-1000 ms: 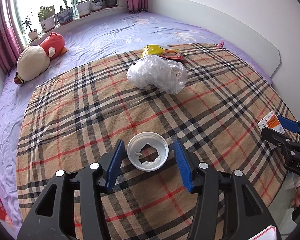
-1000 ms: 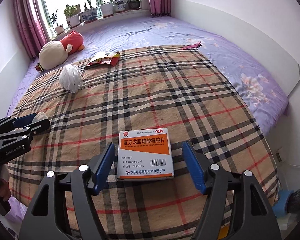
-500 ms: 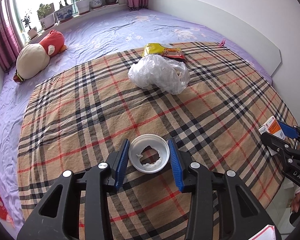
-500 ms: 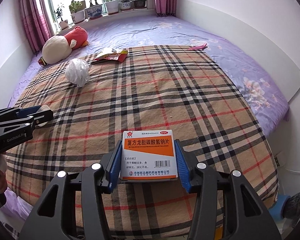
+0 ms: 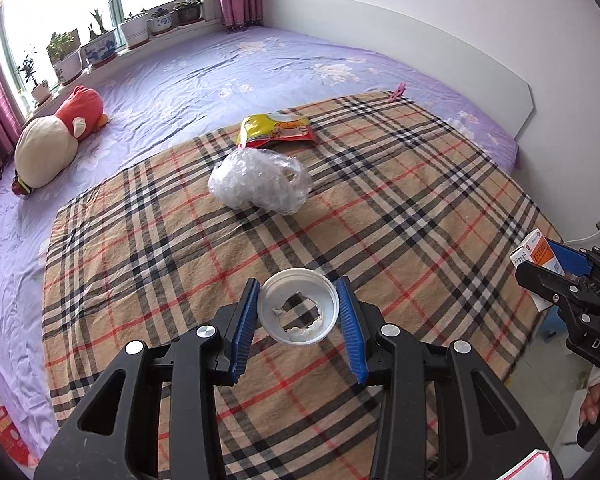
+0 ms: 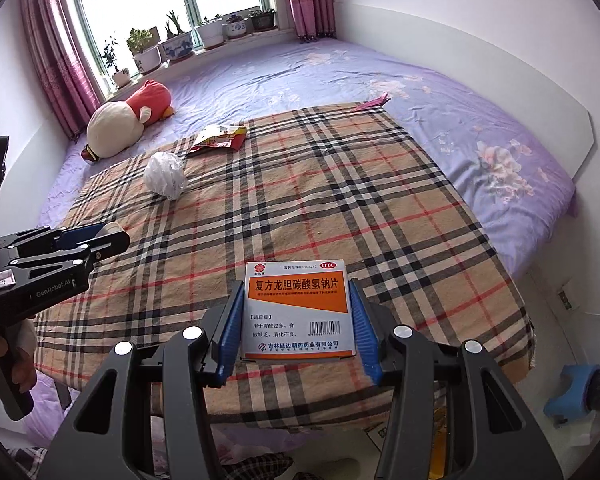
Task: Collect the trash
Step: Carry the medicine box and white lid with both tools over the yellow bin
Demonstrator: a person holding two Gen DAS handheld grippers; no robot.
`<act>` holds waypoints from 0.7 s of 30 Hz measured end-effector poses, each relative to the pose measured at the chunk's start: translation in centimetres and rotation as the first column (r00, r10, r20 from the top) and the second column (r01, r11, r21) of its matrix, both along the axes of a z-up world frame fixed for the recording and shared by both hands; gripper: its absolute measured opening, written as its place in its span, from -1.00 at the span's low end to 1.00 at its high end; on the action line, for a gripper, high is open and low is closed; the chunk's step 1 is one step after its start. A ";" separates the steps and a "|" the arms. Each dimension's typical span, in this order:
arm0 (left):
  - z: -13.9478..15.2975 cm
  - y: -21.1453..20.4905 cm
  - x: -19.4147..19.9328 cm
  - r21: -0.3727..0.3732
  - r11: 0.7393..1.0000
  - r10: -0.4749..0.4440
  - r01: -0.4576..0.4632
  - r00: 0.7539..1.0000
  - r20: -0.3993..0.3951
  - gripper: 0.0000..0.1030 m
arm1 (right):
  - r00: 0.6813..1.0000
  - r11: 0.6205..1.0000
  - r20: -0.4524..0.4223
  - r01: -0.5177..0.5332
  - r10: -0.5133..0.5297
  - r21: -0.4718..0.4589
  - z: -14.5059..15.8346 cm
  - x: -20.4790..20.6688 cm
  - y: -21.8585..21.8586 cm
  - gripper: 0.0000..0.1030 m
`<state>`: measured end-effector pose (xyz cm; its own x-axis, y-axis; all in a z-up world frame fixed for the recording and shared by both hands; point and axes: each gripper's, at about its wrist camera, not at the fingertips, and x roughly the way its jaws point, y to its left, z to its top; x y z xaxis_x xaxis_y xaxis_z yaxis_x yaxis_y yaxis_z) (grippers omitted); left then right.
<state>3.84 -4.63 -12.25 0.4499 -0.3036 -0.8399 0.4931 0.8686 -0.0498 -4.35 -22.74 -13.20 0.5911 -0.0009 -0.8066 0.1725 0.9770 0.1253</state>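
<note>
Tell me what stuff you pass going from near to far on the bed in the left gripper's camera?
left gripper holding the torn white cup → crumpled clear plastic bag → yellow and red snack wrapper → pink clip at the plaid blanket's far corner → potted plants on the windowsill.

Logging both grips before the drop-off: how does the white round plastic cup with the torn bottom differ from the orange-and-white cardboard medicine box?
The white round plastic cup is round, plain and damaged, with a ragged hole through its bottom; the orange-and-white cardboard medicine box is flat, rectangular, printed and looks intact. The cup sits in the left gripper, the box in the right gripper. Both are clamped between blue pads above the plaid blanket.
</note>
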 end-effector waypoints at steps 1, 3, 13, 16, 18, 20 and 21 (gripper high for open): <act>0.3 -0.5 -0.2 -0.001 1.000 -0.014 0.014 1.000 0.003 -0.24 | 1.000 1.000 0.005 0.007 -0.007 0.004 0.3 -0.3 -0.2 -0.01; 0.9 -1.4 -0.7 -0.006 0.999 -0.043 0.043 0.999 0.009 -0.24 | 1.000 1.000 0.016 0.022 -0.022 0.007 0.9 -1.0 -0.7 -0.01; 2.2 -8.7 -4.4 -0.007 0.972 -0.235 0.235 0.971 0.032 -0.24 | 0.987 0.989 0.061 0.148 -0.148 0.011 2.4 -7.3 -4.1 -0.01; 2.5 -11.6 -6.4 -0.009 0.949 -0.313 0.314 0.949 0.033 -0.24 | 0.976 0.978 0.056 0.209 -0.210 0.013 2.5 -9.9 -5.9 -0.01; 2.8 -13.6 -7.9 -0.012 0.928 -0.372 0.372 0.928 0.037 -0.24 | 0.966 0.967 0.050 0.254 -0.254 0.009 2.5 -11.9 -7.3 -0.01; 3.1 -15.7 -9.7 -0.017 0.901 -0.433 0.434 0.900 0.042 -0.24 | 0.952 0.953 0.043 0.304 -0.304 0.004 2.4 -14.0 -8.7 -0.01; 3.2 -16.7 -10.5 -0.020 0.886 -0.463 0.464 0.886 0.043 -0.24 | 0.944 0.945 0.039 0.328 -0.327 0.003 2.2 -15.1 -9.4 -0.01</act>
